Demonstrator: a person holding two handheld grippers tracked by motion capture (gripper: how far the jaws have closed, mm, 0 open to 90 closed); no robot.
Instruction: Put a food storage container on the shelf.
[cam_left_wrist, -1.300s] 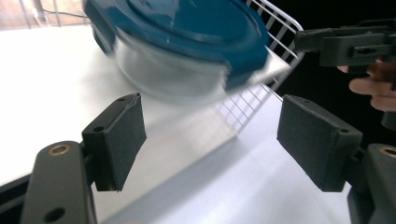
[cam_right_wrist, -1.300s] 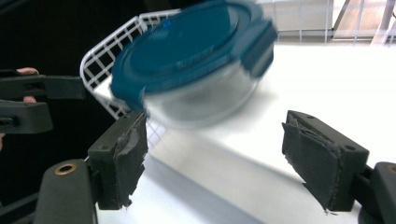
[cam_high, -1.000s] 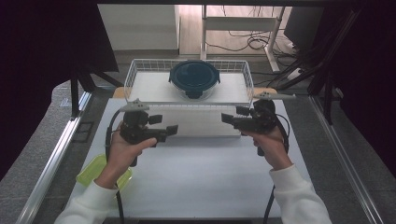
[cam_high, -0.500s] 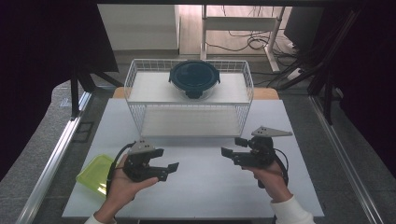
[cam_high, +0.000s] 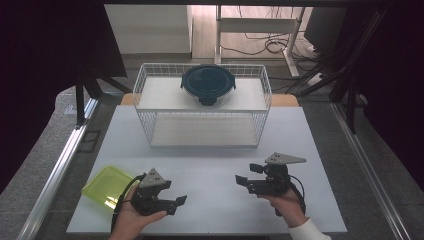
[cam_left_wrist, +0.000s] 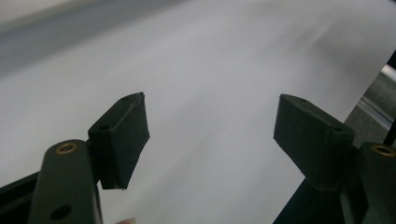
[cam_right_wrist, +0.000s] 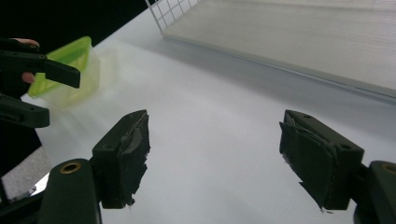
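My left gripper (cam_high: 176, 204) is open near the table's front edge, held in a hand, with nothing between its jaws. In the left gripper view the left gripper (cam_left_wrist: 212, 128) looks across bare white tabletop. My right gripper (cam_high: 246, 174) is open at the front right, pointing left, also empty. The right gripper (cam_right_wrist: 212, 149) looks over the table toward a yellow-green container (cam_right_wrist: 70, 74), with one of the left gripper's fingers (cam_right_wrist: 58, 71) in front of it. That container (cam_high: 104, 186) sits at the front left corner, just left of my left hand.
A white wire rack (cam_high: 145, 92) stands at the back of the white table (cam_high: 210, 160). A dark blue lidded round bowl (cam_high: 207, 84) sits on the rack's top shelf. The rack's lower board (cam_right_wrist: 303, 42) lies ahead of the right gripper. A metal rail (cam_high: 60, 165) runs along the left.
Both hands have pulled back from just in front of the rack to the table's front edge. Both grippers stayed open and empty.
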